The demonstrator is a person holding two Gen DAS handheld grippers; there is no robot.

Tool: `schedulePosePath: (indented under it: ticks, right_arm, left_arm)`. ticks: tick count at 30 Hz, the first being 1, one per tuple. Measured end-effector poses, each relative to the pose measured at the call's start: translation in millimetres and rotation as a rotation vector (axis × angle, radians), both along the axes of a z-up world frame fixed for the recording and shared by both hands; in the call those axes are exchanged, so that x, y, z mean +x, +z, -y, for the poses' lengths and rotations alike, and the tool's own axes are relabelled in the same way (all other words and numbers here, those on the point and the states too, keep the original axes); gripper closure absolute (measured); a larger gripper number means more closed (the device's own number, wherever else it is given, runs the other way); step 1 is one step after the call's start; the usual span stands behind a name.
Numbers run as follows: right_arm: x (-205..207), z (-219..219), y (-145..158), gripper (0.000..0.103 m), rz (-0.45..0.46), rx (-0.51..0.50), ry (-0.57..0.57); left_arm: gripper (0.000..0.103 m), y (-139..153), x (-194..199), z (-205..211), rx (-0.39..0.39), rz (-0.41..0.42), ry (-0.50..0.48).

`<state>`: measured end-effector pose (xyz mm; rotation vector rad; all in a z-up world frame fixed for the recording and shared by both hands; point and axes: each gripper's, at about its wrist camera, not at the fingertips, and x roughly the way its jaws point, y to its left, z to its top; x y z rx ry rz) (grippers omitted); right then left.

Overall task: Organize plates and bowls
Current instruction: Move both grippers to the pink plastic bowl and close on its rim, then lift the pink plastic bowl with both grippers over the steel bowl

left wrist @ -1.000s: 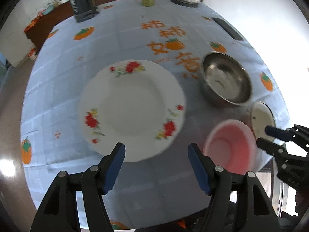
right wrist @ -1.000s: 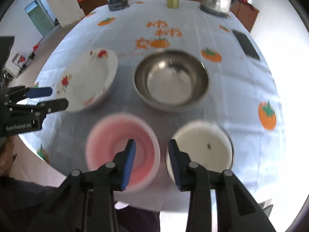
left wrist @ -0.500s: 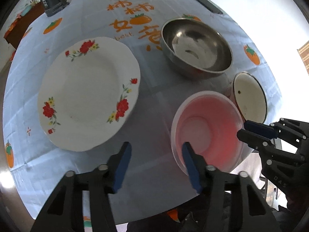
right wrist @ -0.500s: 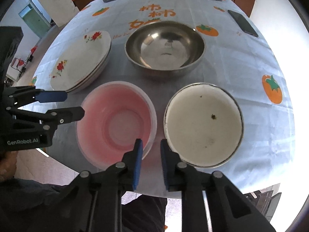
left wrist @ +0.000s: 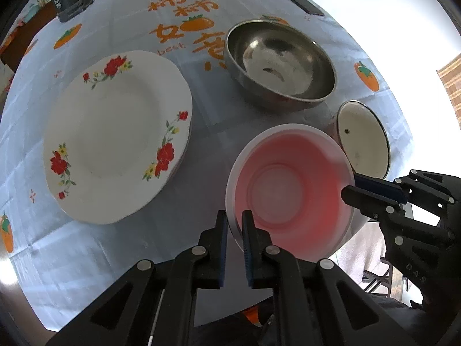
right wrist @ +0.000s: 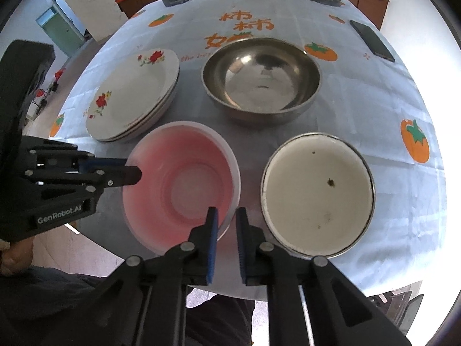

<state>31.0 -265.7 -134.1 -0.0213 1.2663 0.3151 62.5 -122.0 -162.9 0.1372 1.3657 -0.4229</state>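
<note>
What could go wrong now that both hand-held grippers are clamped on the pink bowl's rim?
The left hand-held gripper and right hand-held gripper pinch only the thin rim of the pink bowl, on opposite sides. It may flex or slip out if the hands move unevenly. The white enamel bowl sits close beside it and could be knocked during a lift. Both bowls stand near the table edge, so a slip could send one to the floor.

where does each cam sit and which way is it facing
Left wrist: on the left hand-held gripper, looking steeply down at the pink bowl whose rim it clamps; the right hand-held gripper shows at right.
Right wrist: on the right hand-held gripper, looking steeply down at the same bowl's other rim; the left one shows at left.
Shared: pink bowl, steel bowl, flowered plates, white enamel bowl.
</note>
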Motion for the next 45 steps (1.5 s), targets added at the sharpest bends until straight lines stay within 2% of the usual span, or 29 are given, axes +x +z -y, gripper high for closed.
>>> schedulePosePath:
  ticks: [19,45]
  right_arm:
    - [10.6,-4.7,36.4,0.091,0.079,0.006,0.023]
    - [24.2,-0.8,59.3,0.092,0.148,0.026,0.011]
  left_arm:
    - [0.092,41.9,1.8,-2.6,0.02,0.141,-0.004]
    - [0.092,62.4,13.9,-2.9,0.0,0.156,0.025]
